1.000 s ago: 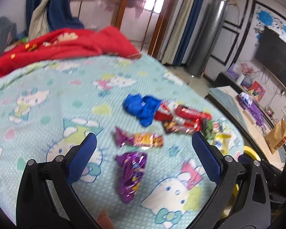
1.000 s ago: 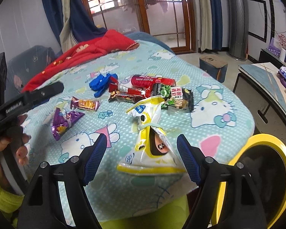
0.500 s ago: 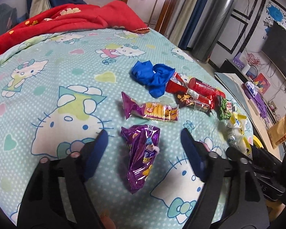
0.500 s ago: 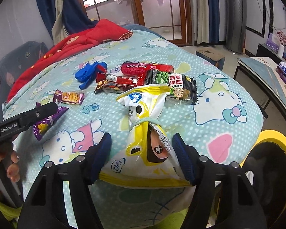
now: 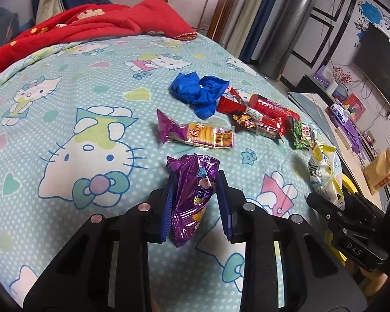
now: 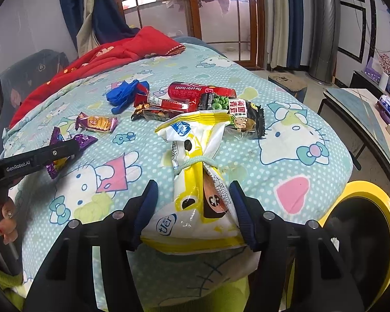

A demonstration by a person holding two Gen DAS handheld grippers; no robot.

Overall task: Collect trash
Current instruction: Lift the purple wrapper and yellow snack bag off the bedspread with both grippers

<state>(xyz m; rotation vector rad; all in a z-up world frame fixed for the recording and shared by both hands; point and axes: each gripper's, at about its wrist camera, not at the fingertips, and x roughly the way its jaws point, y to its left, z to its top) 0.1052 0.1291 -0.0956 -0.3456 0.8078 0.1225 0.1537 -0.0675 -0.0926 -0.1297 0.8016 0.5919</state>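
My left gripper [image 5: 195,202] is shut on a crumpled purple wrapper [image 5: 192,195] lying on the bed. It also shows in the right wrist view [image 6: 62,148]. My right gripper [image 6: 195,213] has its pads against both sides of a white and yellow snack bag [image 6: 195,182] near the bed's front edge. Beyond lie a purple biscuit wrapper [image 5: 197,135], a blue glove [image 5: 200,93], red wrappers [image 5: 259,114] and a green pea packet [image 6: 236,109].
A yellow-rimmed bin [image 6: 363,234] stands on the floor to the right of the bed. A red blanket [image 5: 85,26] lies at the far end of the cartoon-cat sheet [image 5: 65,91]. A low table [image 6: 363,109] stands at the right.
My left gripper moved forward and closed on the purple wrapper. My right gripper advanced around the white and yellow bag and narrowed onto it.
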